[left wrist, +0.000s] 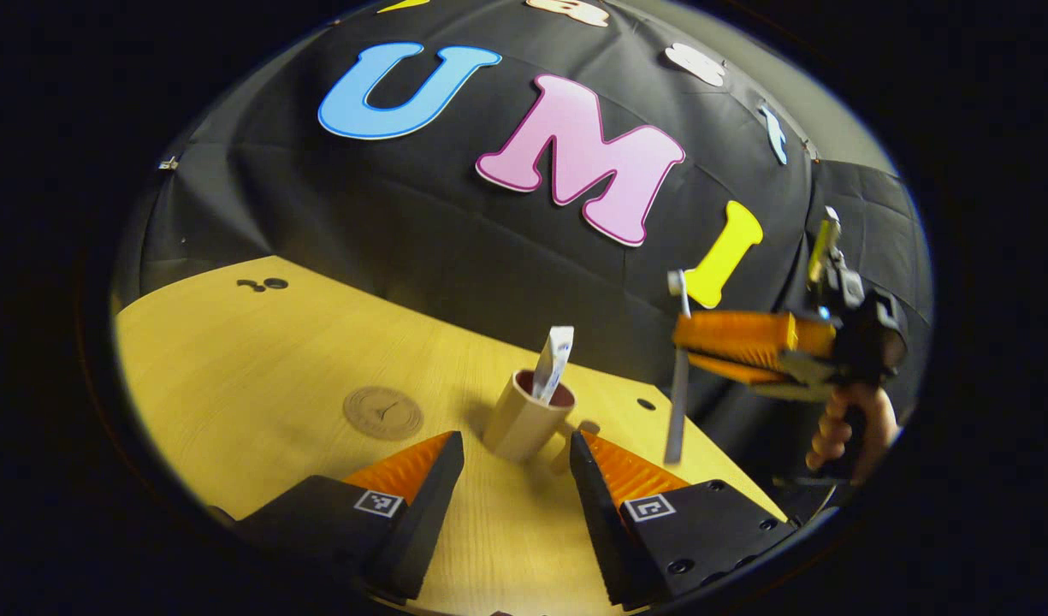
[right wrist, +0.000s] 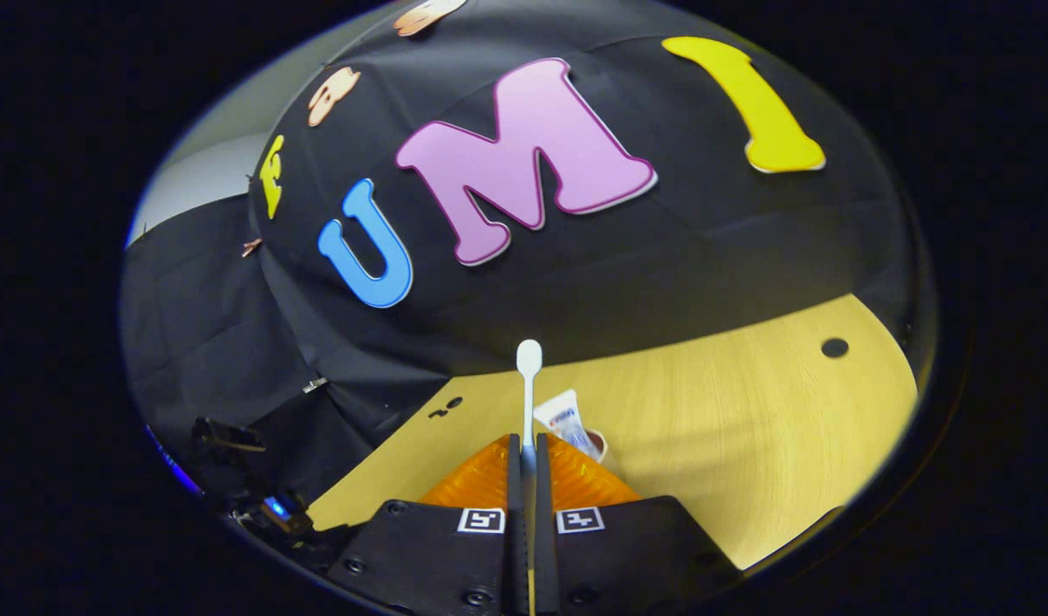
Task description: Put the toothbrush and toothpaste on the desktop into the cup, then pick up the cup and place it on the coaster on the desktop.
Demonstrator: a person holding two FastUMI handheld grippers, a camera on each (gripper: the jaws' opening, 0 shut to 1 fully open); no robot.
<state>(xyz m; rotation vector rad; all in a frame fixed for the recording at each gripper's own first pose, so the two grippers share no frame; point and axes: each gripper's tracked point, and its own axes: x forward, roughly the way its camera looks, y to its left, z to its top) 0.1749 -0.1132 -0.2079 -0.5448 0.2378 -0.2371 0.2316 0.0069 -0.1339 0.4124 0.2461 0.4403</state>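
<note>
Holding the brush upright, the right tool grips it tight, right of the cup. Paste is inside already. Left tool waits open. Lower it straight in, slowly.

Left gripper, right gripper: black screwed bodies, square coded tags

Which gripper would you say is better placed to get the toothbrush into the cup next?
Right: the right gripper is shut on the toothbrush, raised beside the cup; the left gripper is open and empty.
</note>
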